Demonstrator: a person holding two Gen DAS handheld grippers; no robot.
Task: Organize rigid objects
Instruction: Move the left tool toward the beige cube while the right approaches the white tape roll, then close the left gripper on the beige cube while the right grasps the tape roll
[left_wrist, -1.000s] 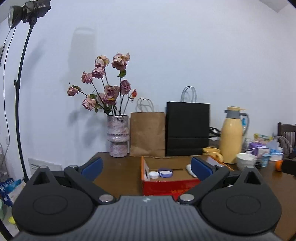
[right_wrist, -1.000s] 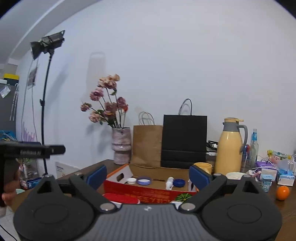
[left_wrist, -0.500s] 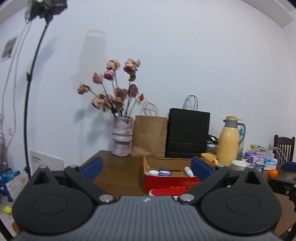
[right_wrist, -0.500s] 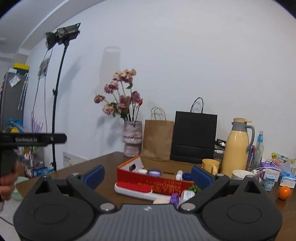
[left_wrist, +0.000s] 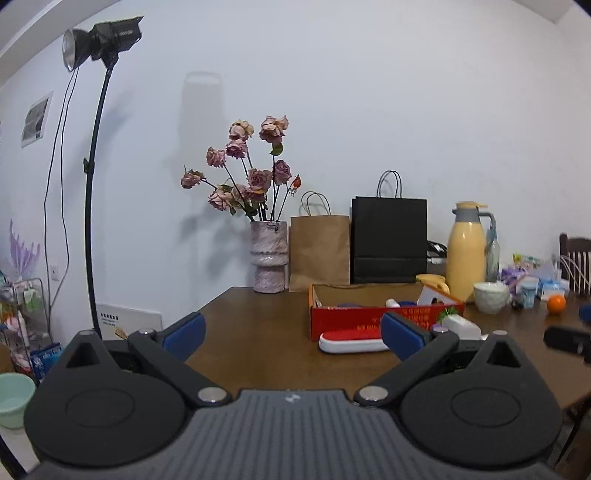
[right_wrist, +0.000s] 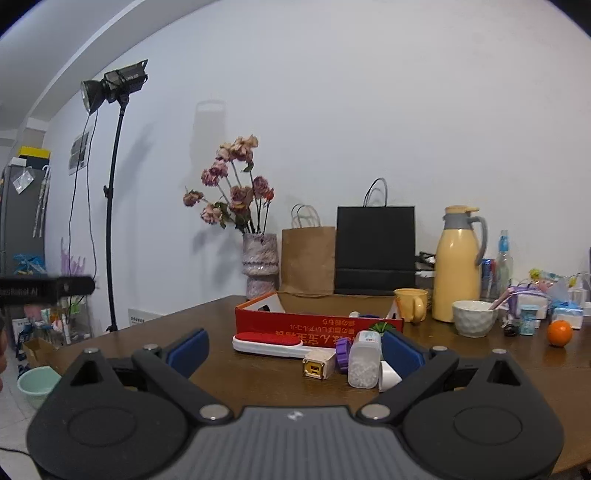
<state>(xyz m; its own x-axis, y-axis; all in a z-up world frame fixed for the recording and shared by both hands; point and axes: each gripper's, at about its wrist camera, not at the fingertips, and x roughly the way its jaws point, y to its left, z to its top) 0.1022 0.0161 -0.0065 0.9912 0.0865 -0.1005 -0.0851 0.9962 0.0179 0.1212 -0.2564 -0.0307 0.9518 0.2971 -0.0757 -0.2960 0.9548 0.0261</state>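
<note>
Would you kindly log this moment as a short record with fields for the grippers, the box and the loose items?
left gripper: open, holding nothing
right gripper: open, holding nothing
red box: on the table, open top, small items inside
loose items before the box: red-and-white brush, charger plug, purple cap, clear pill bottle

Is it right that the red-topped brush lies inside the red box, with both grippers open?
Not quite. The brush lies on the table in front of the red box, outside it, as the right wrist view shows. The left gripper and right gripper are indeed open.
</note>
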